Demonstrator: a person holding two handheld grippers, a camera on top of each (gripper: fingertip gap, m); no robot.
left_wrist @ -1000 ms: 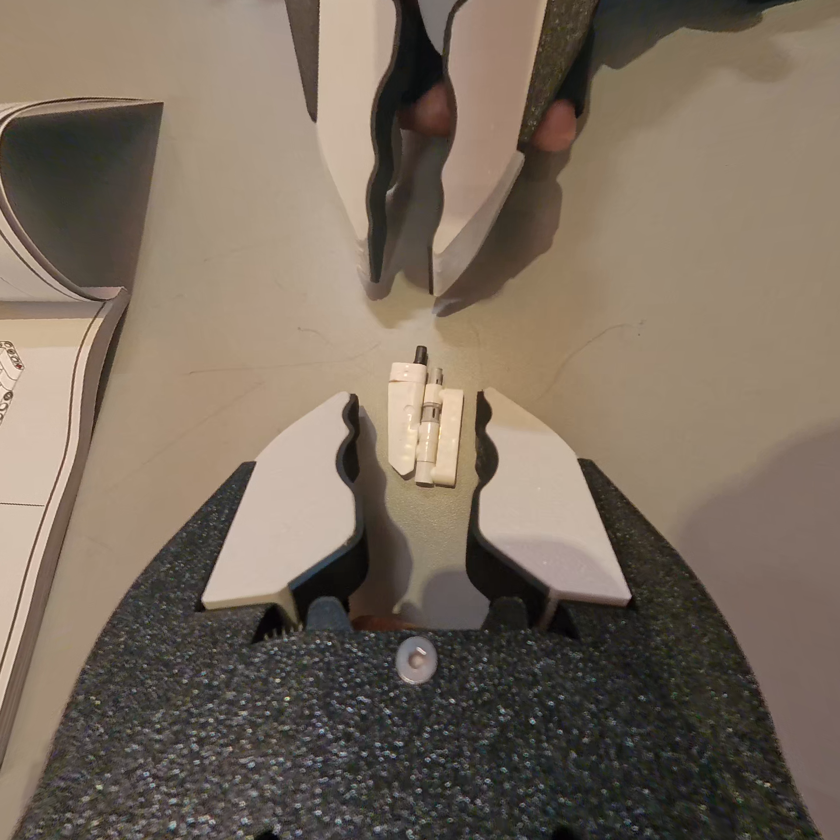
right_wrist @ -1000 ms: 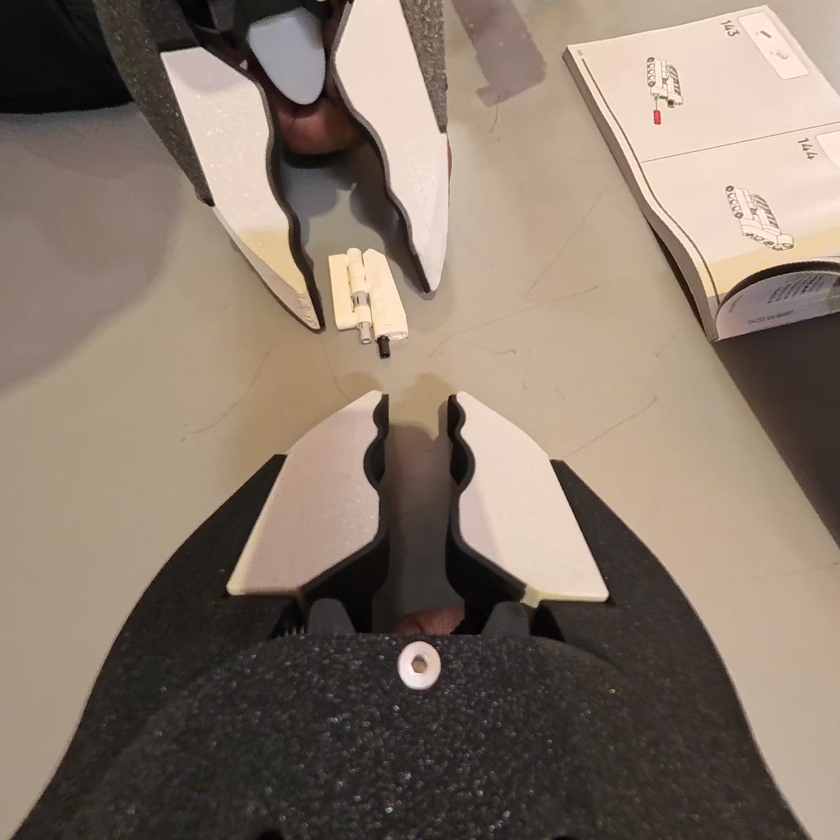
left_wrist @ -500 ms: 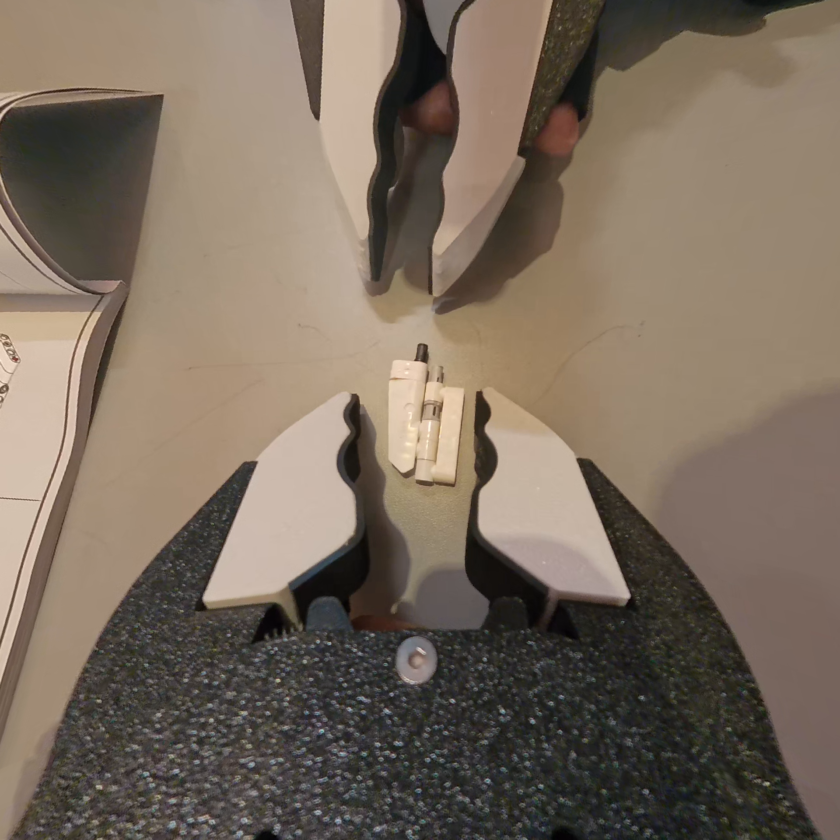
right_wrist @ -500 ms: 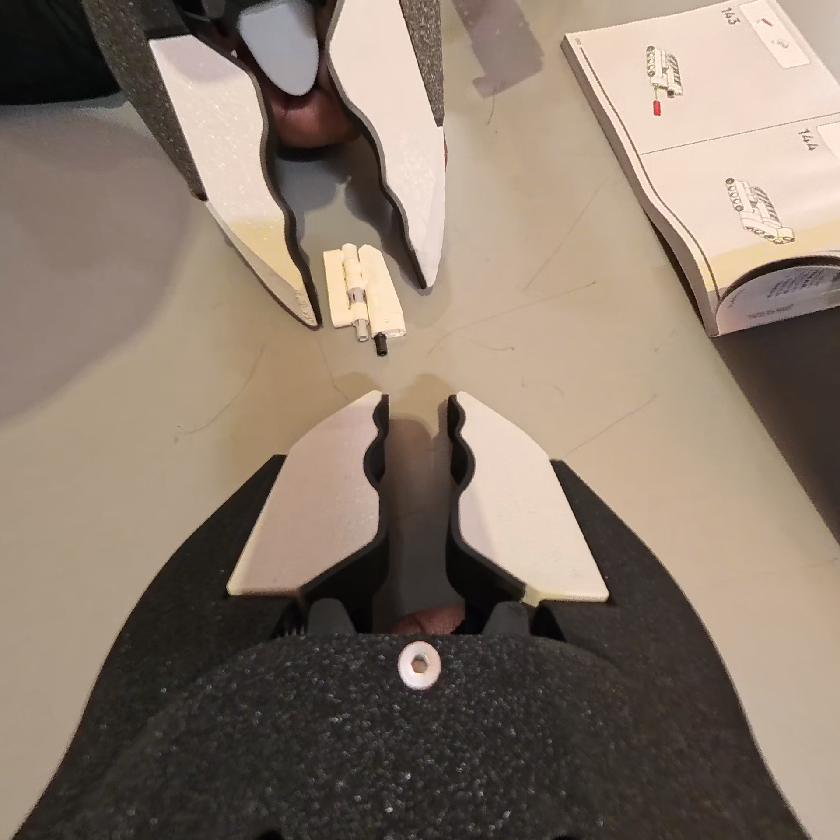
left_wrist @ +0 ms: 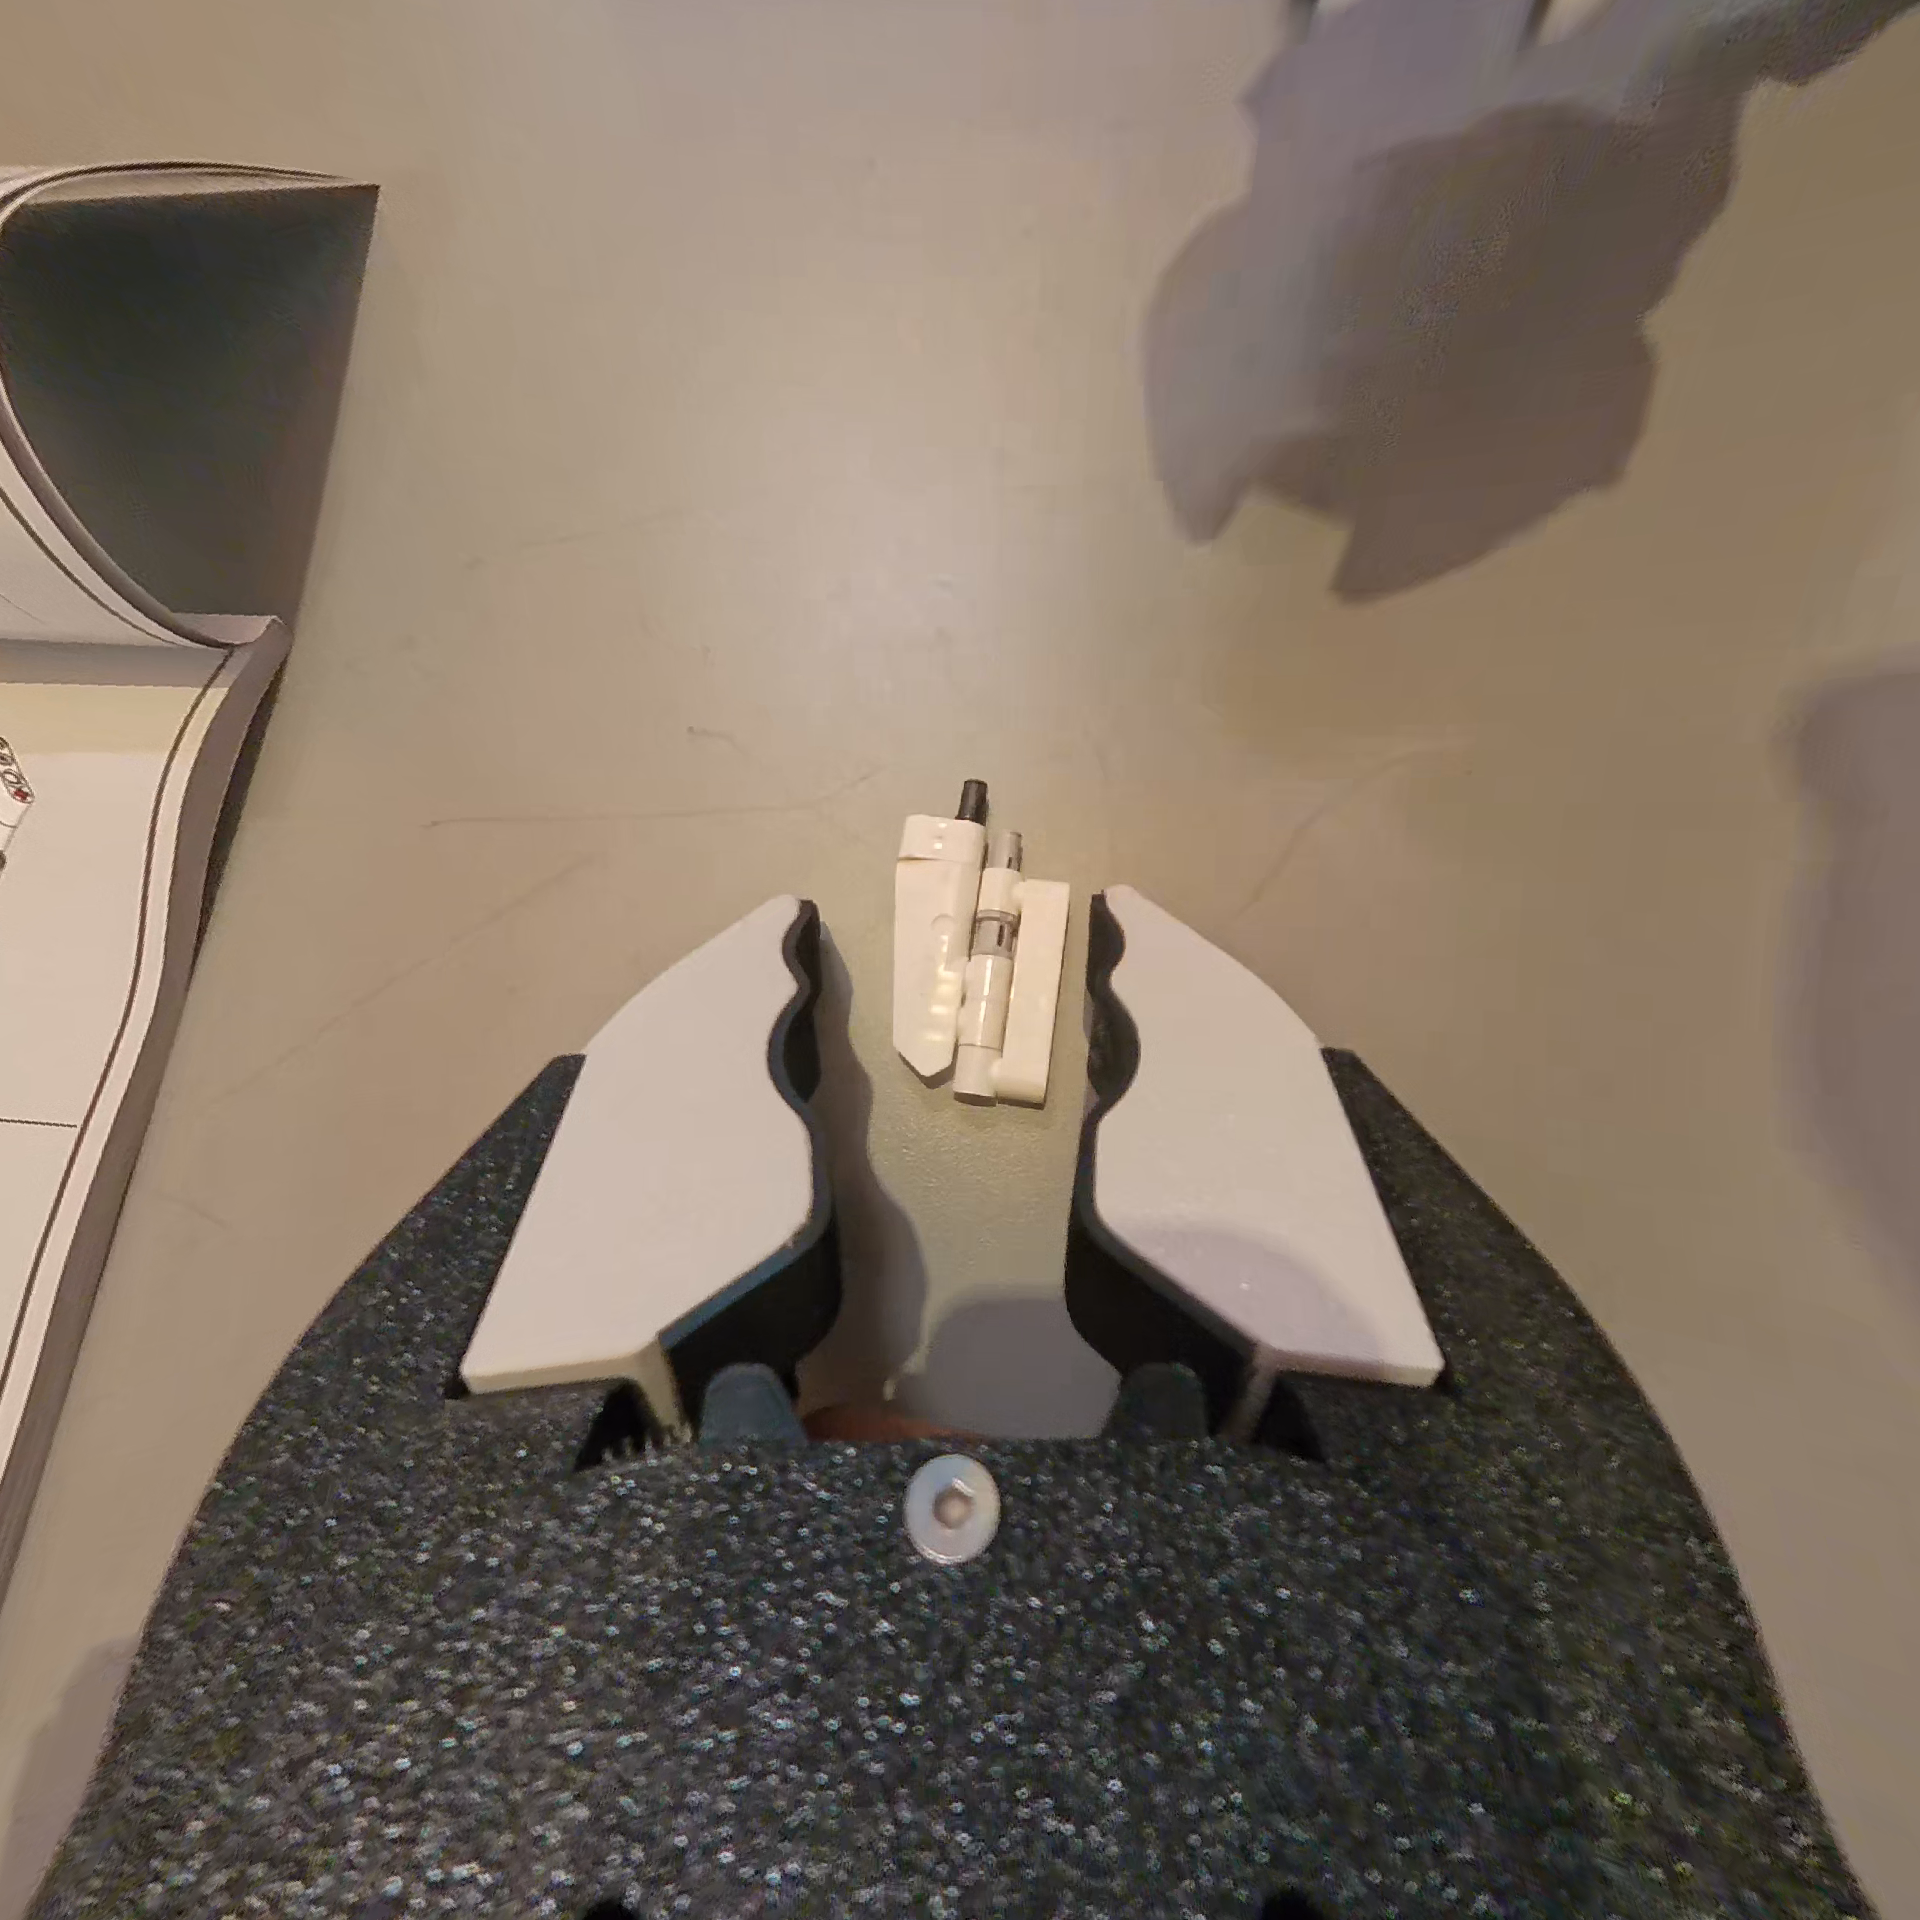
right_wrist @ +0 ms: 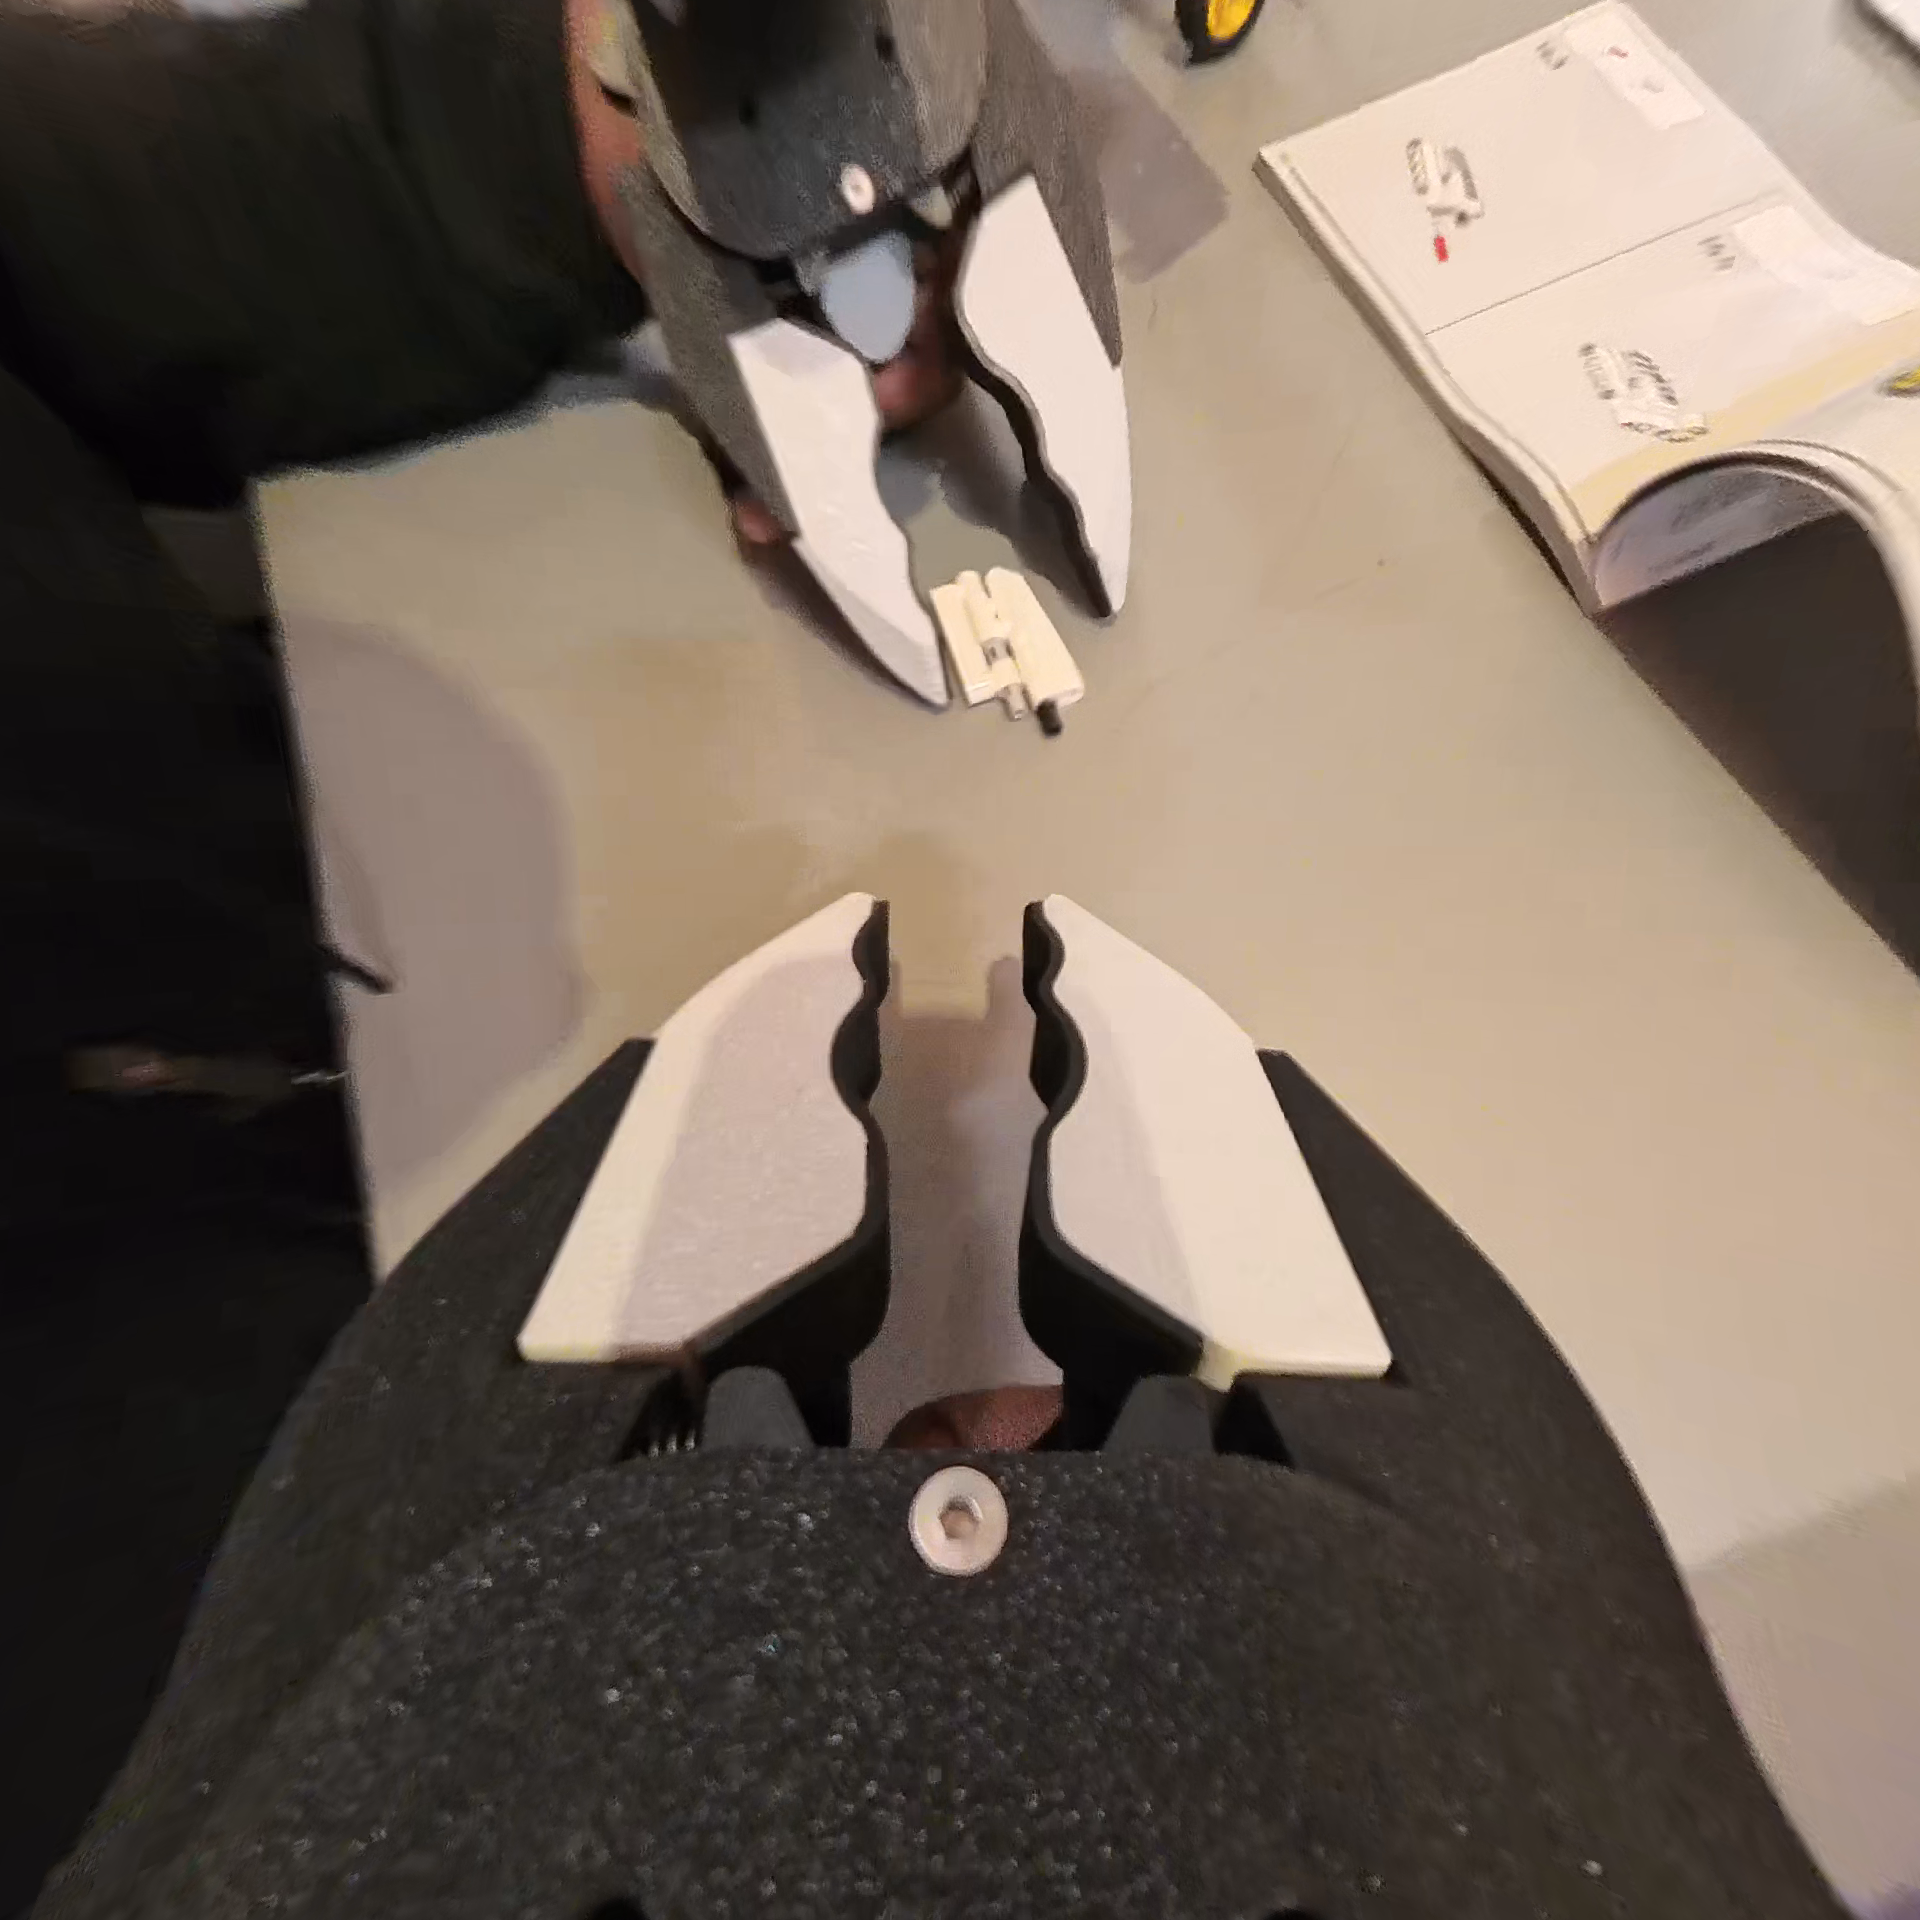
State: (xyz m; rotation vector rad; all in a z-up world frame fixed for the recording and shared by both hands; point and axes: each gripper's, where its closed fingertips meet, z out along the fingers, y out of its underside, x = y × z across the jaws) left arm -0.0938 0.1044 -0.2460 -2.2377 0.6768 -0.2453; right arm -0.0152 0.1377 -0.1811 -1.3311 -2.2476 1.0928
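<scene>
From the left wrist camera, my left hand-held gripper stands open with the small white plastic assembly lying flat on the table between its two fingers. I see bare table on both sides of the piece: a wider strip toward the finger at 9 o'clock, a thin sliver toward the finger at 3 o'clock, so neither pad presses on it. Its long axis runs 6 to 12 o'clock, in line with the fingers, with a short black pin poking out of the far end just past the fingertips.

From the right wrist camera, my right hand-held gripper is partly open with nothing between its fingers, only table. The assembly lies well ahead of it at roughly 12 o'clock, black pin end toward me, so the left one is much the nearer.

Farther out, an open instruction booklet lies at about 2 o'clock in the right view, and a yellow wheel shows at the top edge.
</scene>
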